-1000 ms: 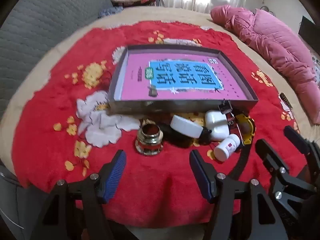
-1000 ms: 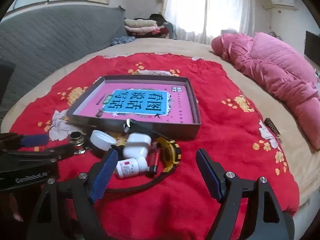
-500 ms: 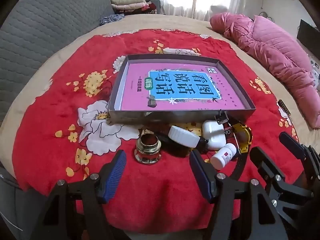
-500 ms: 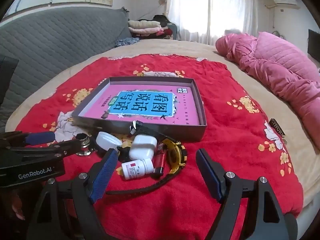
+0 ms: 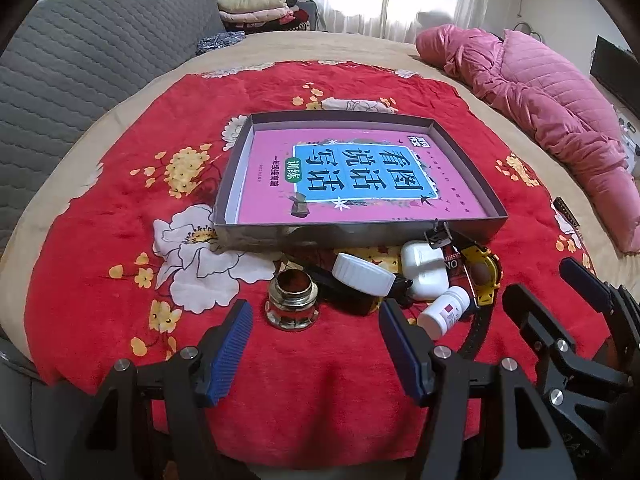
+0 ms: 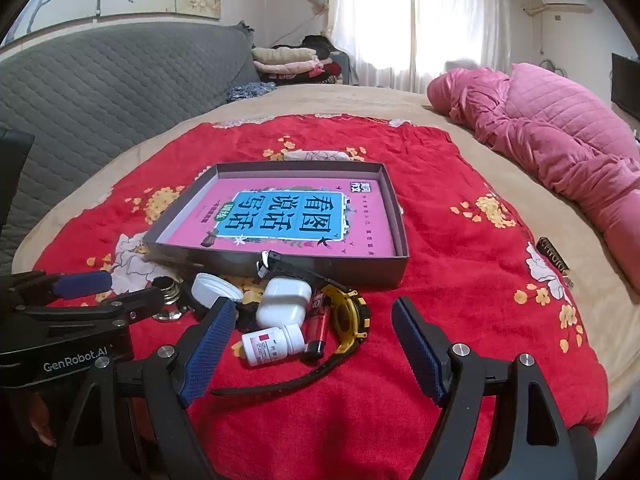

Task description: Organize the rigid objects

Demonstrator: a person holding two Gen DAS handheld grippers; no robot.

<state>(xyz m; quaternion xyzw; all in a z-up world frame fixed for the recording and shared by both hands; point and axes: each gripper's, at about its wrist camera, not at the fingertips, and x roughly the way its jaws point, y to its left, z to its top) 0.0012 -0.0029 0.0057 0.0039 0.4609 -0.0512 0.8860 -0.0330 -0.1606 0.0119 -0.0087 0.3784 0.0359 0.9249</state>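
Note:
A shallow grey box (image 5: 232,176) (image 6: 340,270) holding a pink book lies on the red blanket. In front of it sits a cluster: a small glass jar (image 5: 293,300), a white-capped dark bottle (image 5: 362,279), a white earbud case (image 5: 423,270) (image 6: 285,302), a white pill bottle (image 5: 443,311) (image 6: 272,345), a red lighter (image 6: 318,322) and a yellow watch (image 5: 486,276) (image 6: 348,316) with a black strap. My left gripper (image 5: 316,344) is open just short of the jar. My right gripper (image 6: 312,350) is open around the pill bottle's near side, not touching.
The red flowered blanket (image 5: 120,208) covers a beige bed. A pink quilted coat (image 5: 560,116) lies at the right. A grey padded sofa back (image 6: 100,92) stands left, folded clothes (image 6: 288,60) behind. A small dark object (image 6: 554,254) lies right of the blanket.
Both grippers have risen and pulled back a little, so the box and cluster sit lower and farther. Both stay open; the objects have not moved.

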